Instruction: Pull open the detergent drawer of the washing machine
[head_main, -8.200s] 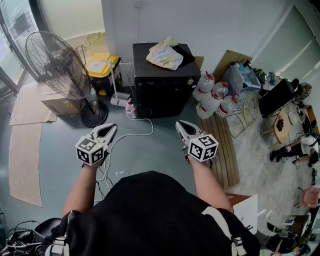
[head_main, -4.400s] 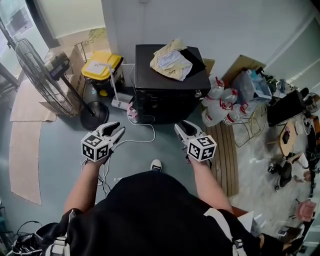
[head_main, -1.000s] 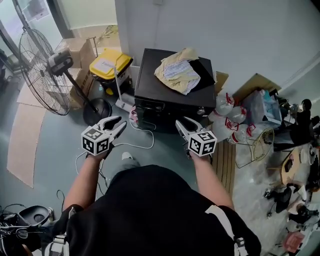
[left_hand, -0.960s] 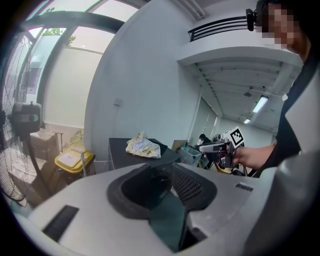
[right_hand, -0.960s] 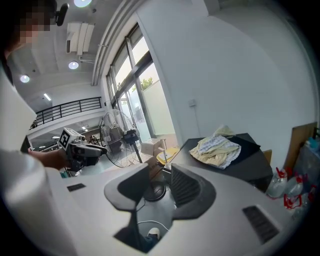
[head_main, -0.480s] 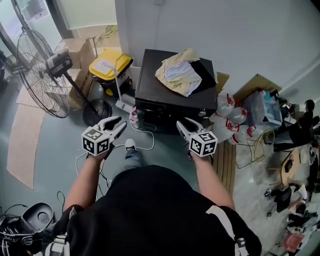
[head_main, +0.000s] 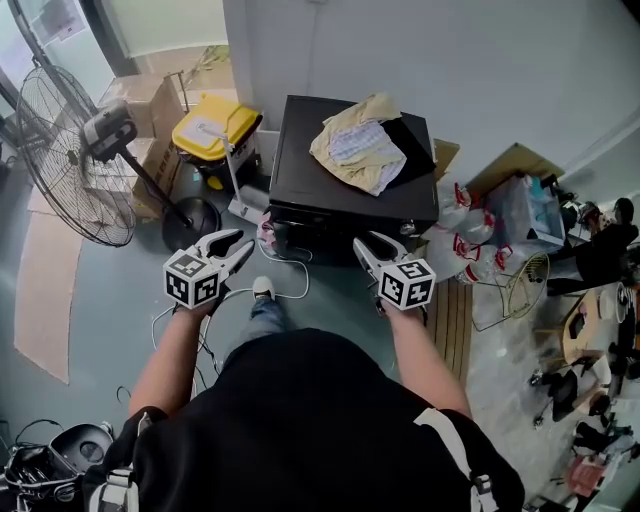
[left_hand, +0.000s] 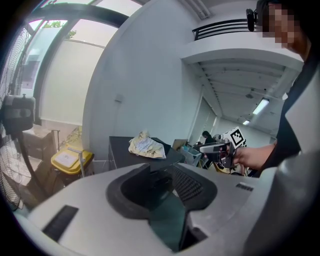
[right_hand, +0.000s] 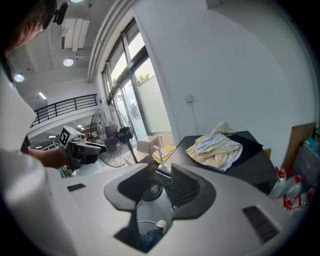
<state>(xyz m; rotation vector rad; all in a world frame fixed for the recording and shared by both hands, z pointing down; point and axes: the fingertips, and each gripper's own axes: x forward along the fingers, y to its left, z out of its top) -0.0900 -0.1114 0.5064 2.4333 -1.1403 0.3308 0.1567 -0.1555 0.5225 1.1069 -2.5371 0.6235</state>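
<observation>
**Operator:** What is the state of the fingers?

**Technician:** Left gripper (head_main: 232, 248): fingers (left_hand: 131, 186) set wide, nothing between them. Right gripper (head_main: 363, 245): fingers (right_hand: 186, 188) likewise wide and empty. Only floor and the person's shoe (right_hand: 160, 225) show through the gap.

**Operator:** Where is the washing machine?

**Technician:** The black washing machine (head_main: 350, 185) stands directly ahead of both sets of fingers, near but not touching. Its front panel faces the fingertips. The detergent drawer cannot be made out on that panel.

**Operator:** Anything else nearby?

**Technician:** A crumpled cloth (head_main: 358, 140) lies on the machine's top, beyond the fingers. A yellow-lidded bin (head_main: 215, 130) and a standing fan (head_main: 70, 150) are beyond the left fingers, on their outer side.
</observation>
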